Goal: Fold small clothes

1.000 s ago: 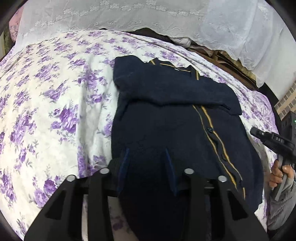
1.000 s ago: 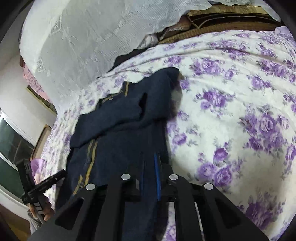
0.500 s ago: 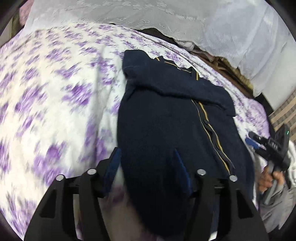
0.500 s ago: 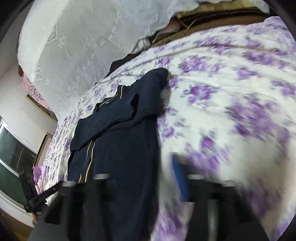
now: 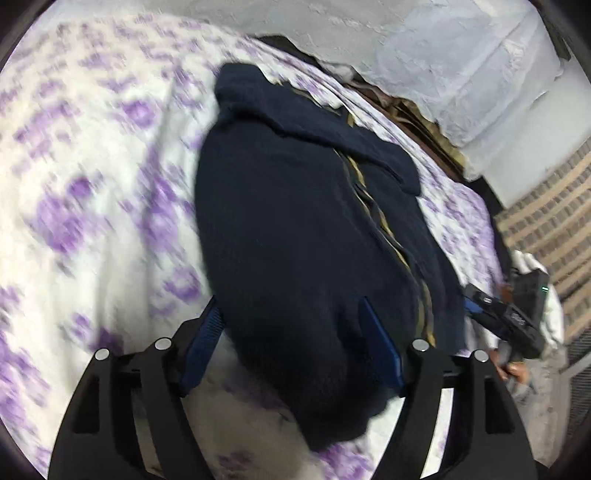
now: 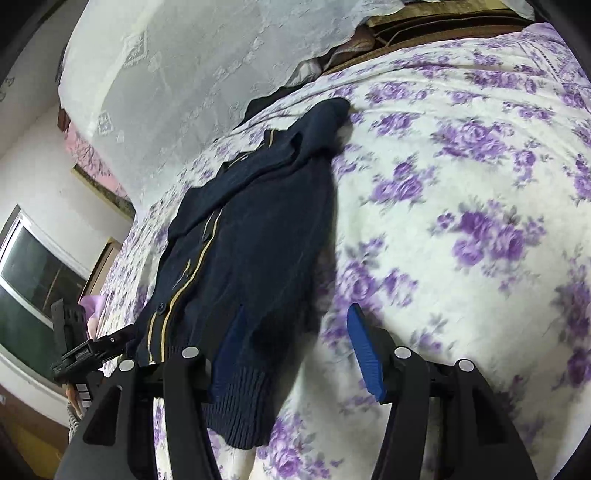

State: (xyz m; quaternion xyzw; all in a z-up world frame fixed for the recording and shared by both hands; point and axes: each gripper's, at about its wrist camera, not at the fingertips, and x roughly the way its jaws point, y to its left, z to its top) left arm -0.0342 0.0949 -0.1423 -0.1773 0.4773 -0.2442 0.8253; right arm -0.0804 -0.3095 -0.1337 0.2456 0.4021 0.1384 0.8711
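A small navy cardigan with yellow trim along its buttons lies on the purple-flowered bedsheet, its sleeves folded across the chest. My left gripper is open, its blue pads either side of the hem, holding nothing. In the right wrist view the cardigan lies left of centre with its ribbed hem nearest me. My right gripper is open over the hem's right edge and the sheet. Each gripper shows in the other's view, the right one and the left one.
A white lace cloth hangs over things behind the bed. Brown folded fabric lies at the bed's far edge. A dark window is on the left wall. The sheet extends wide to the cardigan's sides.
Both grippers have opened and let go of the cardigan's hem, which now lies on the sheet. Both have drawn back a little; the views are motion-blurred.
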